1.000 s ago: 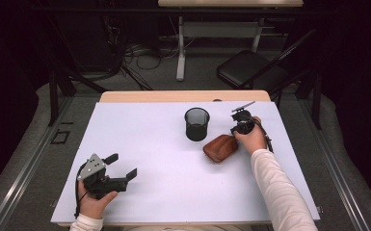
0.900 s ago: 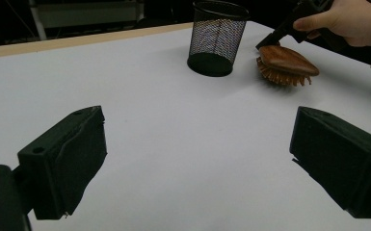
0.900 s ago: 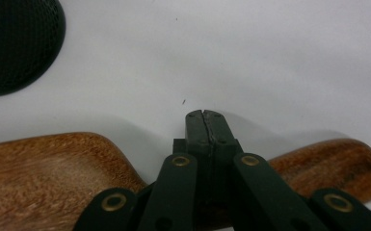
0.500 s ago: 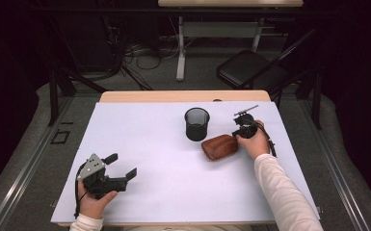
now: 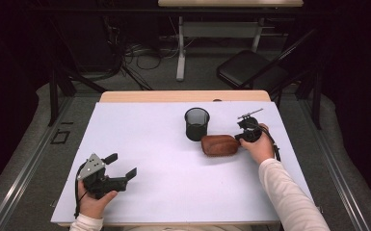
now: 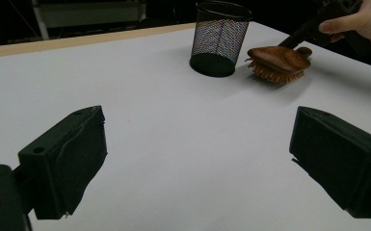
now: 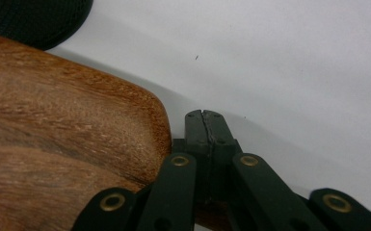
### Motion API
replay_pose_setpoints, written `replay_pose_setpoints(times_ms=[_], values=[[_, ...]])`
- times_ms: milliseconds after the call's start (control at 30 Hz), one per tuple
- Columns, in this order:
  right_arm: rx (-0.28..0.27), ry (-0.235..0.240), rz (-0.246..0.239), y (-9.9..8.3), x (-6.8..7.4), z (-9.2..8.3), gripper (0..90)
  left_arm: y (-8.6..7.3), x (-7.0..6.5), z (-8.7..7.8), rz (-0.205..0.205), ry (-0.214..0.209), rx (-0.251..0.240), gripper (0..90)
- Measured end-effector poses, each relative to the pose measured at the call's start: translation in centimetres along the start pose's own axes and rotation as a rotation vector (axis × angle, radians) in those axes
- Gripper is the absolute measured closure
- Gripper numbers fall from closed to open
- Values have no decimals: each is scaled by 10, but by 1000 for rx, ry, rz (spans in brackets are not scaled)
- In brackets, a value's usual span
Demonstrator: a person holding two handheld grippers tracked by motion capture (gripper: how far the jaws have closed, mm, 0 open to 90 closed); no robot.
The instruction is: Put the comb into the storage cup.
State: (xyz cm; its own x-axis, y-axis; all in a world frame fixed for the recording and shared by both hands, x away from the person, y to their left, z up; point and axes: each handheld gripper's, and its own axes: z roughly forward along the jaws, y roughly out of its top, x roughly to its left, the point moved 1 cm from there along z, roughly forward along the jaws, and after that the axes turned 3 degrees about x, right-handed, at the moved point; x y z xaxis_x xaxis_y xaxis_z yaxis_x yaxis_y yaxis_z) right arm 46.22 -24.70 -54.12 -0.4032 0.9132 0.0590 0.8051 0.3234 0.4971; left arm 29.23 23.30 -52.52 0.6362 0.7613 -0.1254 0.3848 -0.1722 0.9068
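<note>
1. While the white bench [image 5: 139, 144] looks the same as a second ago, the right hand [image 5: 260, 147] has slid a little toward the bench's right side and the person's edge. It's a small shuffle, not a real move.
2. Black mesh cup [image 5: 196, 123] stands upright past mid-bench, right of centre, exactly where it was.
3. Wooden brush [image 5: 219, 145] lies bristles down, just beside the cup on the near right side. As far as I can tell it hasn't budged between pictures. My read is the hand is only lining up on the brush's handle end and the real work on the brush hasn't started.
4. Left tongs [image 5: 121, 165] sit at the near left corner, well apart from the rest. They're spread wide with nothing between them, and haven't moved.
5. Right tongs [image 5: 240, 138] are fully closed. In the right gripper view the 2 tips meet with nothing pinched between them. They sit hard up against the brush's rounded wooden end. I can't tell if they're actually touching it or just beside it. So no grip on the brush. Looks more like a nudge setup than a pickup.
</note>
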Motion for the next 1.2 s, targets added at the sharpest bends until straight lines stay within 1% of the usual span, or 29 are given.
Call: replay_pose_setpoints(times_ms=[300, 400, 500, 633, 733, 833, 867, 900, 1067, 1200], values=[[-7, 11, 11, -7, -1, -3, 900, 0, 0, 0, 1, 3, 2, 59], [-8, 8, 2, -8, -2, -3, 900, 0, 0, 0, 1, 2, 1, 59], [-13, 14, 11, -10, -2, -3, 900, 0, 0, 0, 0, 2, 2, 59], [-10, 14, 13, -12, -2, -4, 900, 0, 0, 0, -1, 2, 3, 59], [-18, 15, 11, -14, -2, -4, 900, 0, 0, 0, 0, 2, 3, 59], [-11, 10, 9, -15, -2, -6, 900, 0, 0, 0, 0, 3, 2, 59], [-21, 15, 6, -16, -2, -6, 900, 0, 0, 0, 0, 2, 2, 59], [-18, 11, 11, -16, -1, -7, 900, 0, 0, 0, 0, 2, 2, 59], [-30, 15, 1, -20, -2, -9, 900, 0, 1, 0, 1, 3, 2, 59], [-33, 23, 12, -24, -3, -10, 900, 0, 0, 0, 0, 3, 1, 59]])
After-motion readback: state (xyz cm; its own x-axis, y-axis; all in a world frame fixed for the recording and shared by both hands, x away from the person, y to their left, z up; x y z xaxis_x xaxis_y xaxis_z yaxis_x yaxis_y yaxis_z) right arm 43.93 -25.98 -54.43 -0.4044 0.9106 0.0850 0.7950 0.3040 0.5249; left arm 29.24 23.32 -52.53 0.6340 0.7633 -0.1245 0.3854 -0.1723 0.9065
